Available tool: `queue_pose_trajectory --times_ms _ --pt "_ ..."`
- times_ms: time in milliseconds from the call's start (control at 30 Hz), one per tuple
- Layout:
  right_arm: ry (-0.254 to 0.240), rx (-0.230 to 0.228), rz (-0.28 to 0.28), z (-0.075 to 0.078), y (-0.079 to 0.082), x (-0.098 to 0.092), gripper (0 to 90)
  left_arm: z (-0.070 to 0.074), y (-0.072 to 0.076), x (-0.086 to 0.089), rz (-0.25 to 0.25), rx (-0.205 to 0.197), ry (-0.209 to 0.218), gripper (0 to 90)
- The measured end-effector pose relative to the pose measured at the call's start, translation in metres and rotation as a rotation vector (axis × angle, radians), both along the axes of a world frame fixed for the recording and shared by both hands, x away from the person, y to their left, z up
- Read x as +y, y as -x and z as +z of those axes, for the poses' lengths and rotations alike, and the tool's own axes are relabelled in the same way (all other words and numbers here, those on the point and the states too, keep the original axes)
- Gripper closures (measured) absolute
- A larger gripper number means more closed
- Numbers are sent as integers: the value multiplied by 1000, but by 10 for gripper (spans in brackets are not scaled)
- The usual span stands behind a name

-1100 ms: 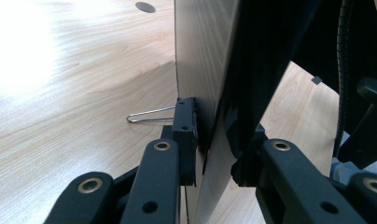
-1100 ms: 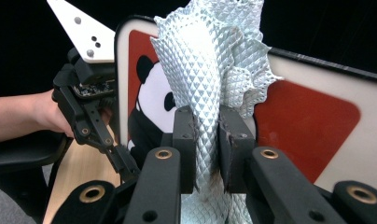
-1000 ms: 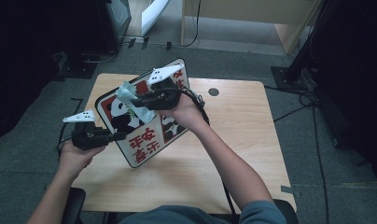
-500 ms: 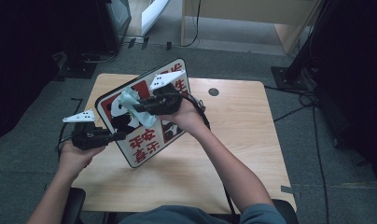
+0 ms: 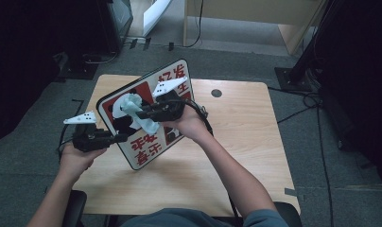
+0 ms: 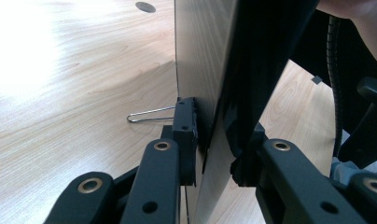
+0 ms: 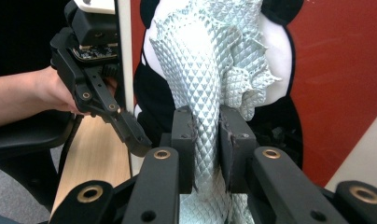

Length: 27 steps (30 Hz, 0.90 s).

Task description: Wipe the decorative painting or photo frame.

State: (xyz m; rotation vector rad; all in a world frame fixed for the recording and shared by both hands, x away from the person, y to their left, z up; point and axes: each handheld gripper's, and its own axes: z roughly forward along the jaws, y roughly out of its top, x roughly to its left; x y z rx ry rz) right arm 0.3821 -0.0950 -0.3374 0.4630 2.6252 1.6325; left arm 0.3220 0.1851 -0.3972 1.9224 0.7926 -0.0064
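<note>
Meanwhile, bracing the panda sign point(image 5: 146, 118) tilted above the table point(image 5: 255, 142) with the left gripper point(image 5: 117, 137) clamped on its edge — right gripper point(image 5: 141, 114) pinching a pale cloth point(image 7: 210, 70) against its face, apparently wiping.

Wooden table point(image 5: 255, 142) with a round hole point(image 5: 216, 93) near its far edge, grey carpet point(image 5: 331, 156) around it, cables point(image 5: 316, 101) trailing at right, pale cabinet point(image 5: 255, 19) beyond, wire clip point(image 6: 149, 114) on tabletop.
</note>
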Motion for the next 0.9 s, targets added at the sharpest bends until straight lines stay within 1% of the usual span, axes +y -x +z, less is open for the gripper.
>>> queue_pose_trajectory --times_ms 233,267,533,700,900 --pt "6 0 0 -6 2 -1 783 0 0 0 0 0 0 755" --pt "5 7 -2 -7 2 -1 783 0 0 0 0 -1 -1 756" --pt "10 10 1 -16 4 -3 770 0 0 0 1 0 1 756" --pt "12 21 -2 -20 4 -4 769 0 0 0 0 0 1 756" --pt "15 28 7 -28 6 -4 764 0 0 0 0 0 0 756"
